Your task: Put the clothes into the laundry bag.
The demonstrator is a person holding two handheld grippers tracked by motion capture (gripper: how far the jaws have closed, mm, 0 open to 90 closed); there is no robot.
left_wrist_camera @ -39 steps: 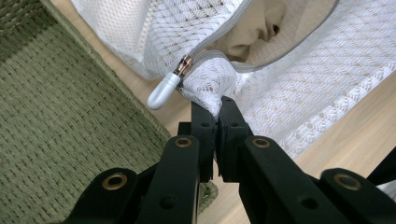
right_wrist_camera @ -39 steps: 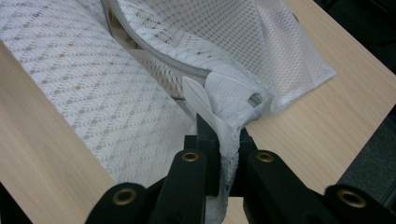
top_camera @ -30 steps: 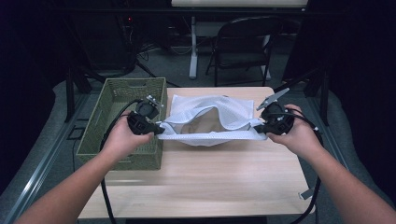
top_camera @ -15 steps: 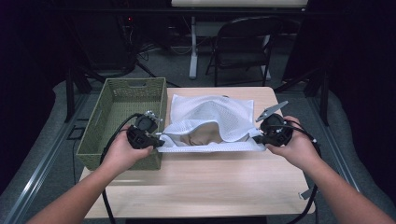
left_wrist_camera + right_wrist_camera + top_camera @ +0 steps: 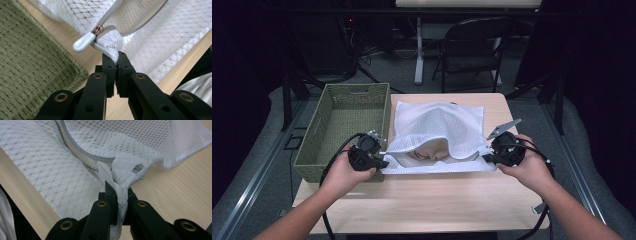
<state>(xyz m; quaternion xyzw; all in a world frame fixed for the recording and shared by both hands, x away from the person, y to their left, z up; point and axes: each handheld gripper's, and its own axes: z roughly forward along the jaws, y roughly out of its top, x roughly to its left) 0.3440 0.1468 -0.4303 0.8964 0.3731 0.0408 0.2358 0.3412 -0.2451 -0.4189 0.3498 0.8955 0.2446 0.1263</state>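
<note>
Mesh laundry bag (image 5: 439, 125), soft, light and floppy, best pinched at zipper-end corners, clamped there by left gripper (image 5: 115, 63) and right gripper (image 5: 117, 190).

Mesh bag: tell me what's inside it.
Through the open mouth of the mesh bag, a pale beige item shows, crumpled. Its kind is unclear; the netting covers the rest.

No readable text, labels, brands or numbers anywhere.
</note>
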